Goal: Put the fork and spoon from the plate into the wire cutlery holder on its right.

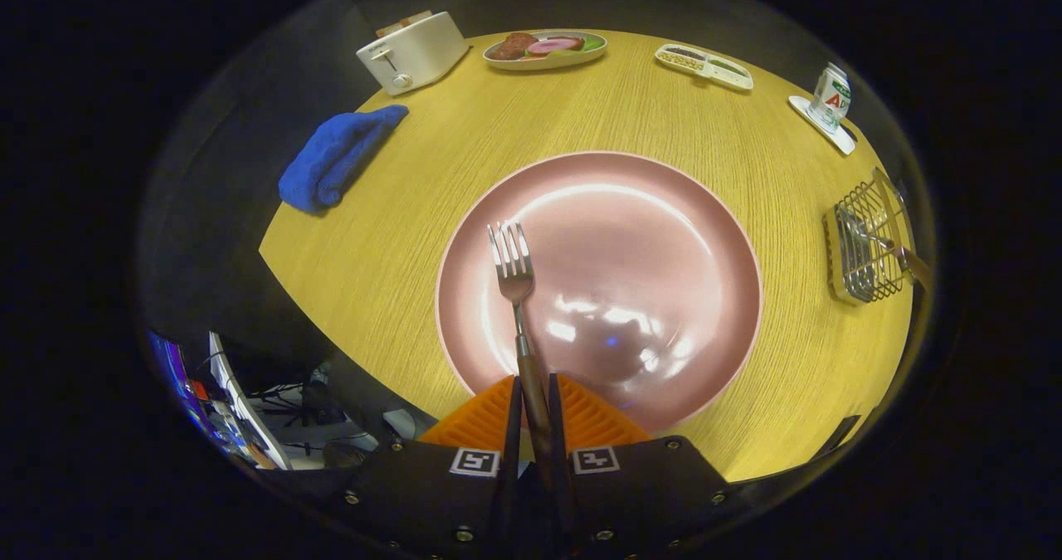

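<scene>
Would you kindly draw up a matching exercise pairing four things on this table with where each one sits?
Things:
1. fork
2. blue cloth
3. wire cutlery holder
4. toaster

Places:
A. at the far edge of the table, beyond the cloth
B. right of the pink plate
C. handle clamped between the fingers of the gripper, tines over the plate
D. on the table's edge, left of the plate

Pairs: 1-C, 2-D, 3-B, 4-A
</scene>
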A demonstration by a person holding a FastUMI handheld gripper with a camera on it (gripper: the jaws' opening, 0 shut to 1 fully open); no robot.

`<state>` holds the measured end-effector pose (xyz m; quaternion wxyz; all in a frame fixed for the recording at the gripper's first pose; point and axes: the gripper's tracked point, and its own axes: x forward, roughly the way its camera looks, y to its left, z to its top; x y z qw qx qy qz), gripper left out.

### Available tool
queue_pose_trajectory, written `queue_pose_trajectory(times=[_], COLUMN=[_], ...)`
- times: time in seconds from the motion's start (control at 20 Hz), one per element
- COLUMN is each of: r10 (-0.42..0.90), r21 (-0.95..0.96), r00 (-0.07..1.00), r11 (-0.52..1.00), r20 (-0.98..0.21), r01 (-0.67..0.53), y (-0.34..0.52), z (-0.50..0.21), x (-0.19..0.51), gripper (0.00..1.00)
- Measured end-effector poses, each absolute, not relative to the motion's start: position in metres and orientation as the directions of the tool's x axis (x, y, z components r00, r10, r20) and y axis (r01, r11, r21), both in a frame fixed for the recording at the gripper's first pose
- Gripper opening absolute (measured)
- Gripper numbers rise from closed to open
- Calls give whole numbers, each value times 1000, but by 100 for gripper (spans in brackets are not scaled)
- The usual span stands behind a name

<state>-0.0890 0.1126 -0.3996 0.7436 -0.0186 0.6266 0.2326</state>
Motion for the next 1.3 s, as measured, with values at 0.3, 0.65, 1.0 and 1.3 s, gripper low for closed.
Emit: queue_pose_trajectory(times=[0.3,0.65,1.0,1.3], r10=[330,356,332,297], r21=[280,320,326,329], r00=[146,213,300,359], r11=[917,929,943,944], r20=[-933,-910,-894,-885], r01=[-284,-186,-72,32], y=[103,86,47,5], z=[-393,-367,-342,-331], x=[-80,-55,-24,-11], gripper=[6,6,6,6])
